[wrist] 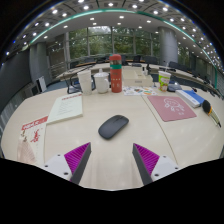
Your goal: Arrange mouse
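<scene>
A dark grey computer mouse (113,126) lies on the pale tabletop (112,165), just ahead of my fingers and roughly centred between their lines. My gripper (112,158) is open, its two fingers spread wide with the purple pads (77,156) facing inward. Nothing is between the fingers; bare table shows in the gap. The mouse sits a short way beyond the fingertips, untouched.
A pink mat (172,107) lies to the right beyond the mouse, with a pen (211,113) farther right. A white sheet (66,108) and a red-printed leaflet (30,138) lie left. A red bottle (116,73) and white cups (101,82) stand behind, chairs beyond.
</scene>
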{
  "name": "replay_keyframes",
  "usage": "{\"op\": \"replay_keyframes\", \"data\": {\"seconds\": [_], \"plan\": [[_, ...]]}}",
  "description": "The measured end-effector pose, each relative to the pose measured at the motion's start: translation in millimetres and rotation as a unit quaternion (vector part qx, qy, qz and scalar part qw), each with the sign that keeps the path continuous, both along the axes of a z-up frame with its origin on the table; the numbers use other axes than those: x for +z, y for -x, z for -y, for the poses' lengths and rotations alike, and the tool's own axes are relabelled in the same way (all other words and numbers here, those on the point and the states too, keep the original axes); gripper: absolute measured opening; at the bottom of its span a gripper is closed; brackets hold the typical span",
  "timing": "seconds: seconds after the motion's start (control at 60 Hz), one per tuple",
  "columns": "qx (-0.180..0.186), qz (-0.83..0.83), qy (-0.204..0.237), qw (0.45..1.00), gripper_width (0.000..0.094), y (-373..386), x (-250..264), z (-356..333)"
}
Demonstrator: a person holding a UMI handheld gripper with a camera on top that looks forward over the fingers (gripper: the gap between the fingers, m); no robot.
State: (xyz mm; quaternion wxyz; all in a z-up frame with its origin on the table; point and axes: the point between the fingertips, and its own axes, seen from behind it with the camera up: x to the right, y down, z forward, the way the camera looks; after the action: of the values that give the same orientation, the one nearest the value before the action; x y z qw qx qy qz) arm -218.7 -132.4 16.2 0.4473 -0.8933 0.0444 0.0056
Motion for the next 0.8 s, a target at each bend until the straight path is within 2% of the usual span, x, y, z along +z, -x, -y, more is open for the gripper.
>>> {"op": "replay_keyframes", "data": {"seconds": [0.283, 0.45, 0.533, 0.633, 0.8], "plan": [[-0.014, 0.016, 0.001, 1.0, 0.0868, 5, -25, -90], [-0.026, 0.016, 0.005, 1.0, 0.0822, 1, -27, -119], [-0.022, 0.02, 0.006, 1.0, 0.0728, 2, -28, -129], [-0.021, 0.035, 0.005, 0.999, 0.0495, -1, -29, -135], [0.005, 0.033, 0.009, 0.999, 0.0422, 3, -29, -137]]}}
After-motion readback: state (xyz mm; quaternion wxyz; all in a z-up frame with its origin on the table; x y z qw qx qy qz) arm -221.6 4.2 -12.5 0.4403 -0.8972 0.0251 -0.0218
